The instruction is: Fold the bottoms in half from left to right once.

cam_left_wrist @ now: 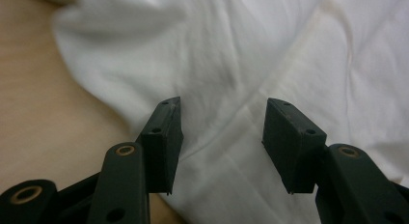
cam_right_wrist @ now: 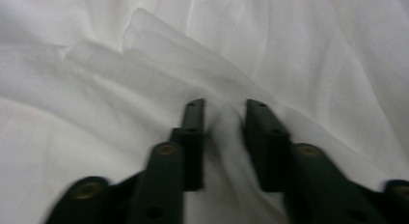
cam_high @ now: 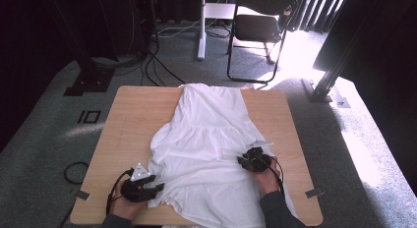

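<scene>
A white dress point(cam_high: 206, 139) lies flat on the wooden table point(cam_high: 133, 115), its narrow top at the far edge and its wide hem toward me. My left gripper point(cam_high: 158, 187) sits at the dress's near left edge. In the left gripper view its jaws point(cam_left_wrist: 222, 122) stand apart over the wrinkled white cloth point(cam_left_wrist: 251, 50), with bare wood at the left. My right gripper point(cam_high: 247, 158) rests on the right side of the skirt. In the right gripper view its jaws point(cam_right_wrist: 224, 122) stand close together, and a raised fold of the cloth point(cam_right_wrist: 159, 55) is pinched between them.
A black folding chair point(cam_high: 258, 26) and a white stand post point(cam_high: 201, 26) stand on the carpet beyond the table. A black cable loop point(cam_high: 74, 171) lies on the floor at the left. Dark frame legs point(cam_high: 327, 85) stand at the right.
</scene>
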